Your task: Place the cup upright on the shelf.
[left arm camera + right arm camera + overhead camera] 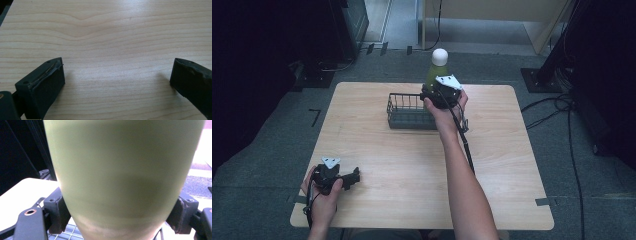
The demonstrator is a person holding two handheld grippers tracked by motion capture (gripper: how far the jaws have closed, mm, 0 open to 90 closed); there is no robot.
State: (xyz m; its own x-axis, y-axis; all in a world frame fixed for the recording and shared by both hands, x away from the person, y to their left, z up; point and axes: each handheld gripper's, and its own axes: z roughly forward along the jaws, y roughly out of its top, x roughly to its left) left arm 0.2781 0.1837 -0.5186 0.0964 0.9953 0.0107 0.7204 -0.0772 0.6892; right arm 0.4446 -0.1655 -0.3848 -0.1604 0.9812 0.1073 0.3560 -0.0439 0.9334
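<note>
A green bottle (434, 72) with a round white cap (440, 56) stands upright at the right end of a dark wire basket (404, 119) at the back middle of the table. My right gripper (439, 92) is shut on the bottle; in the right gripper view the green body (122, 175) sits squeezed between both jaws, with basket wire below. My left gripper (354, 176) rests low near the table's front left corner, open, with bare wood (115, 50) between its jaws.
The light wooden table (412, 165) stands on grey carpet. Cables (562, 107) trail on the floor to the right. Dark equipment stands at the back left, and a pale cabinet (492, 20) behind the table.
</note>
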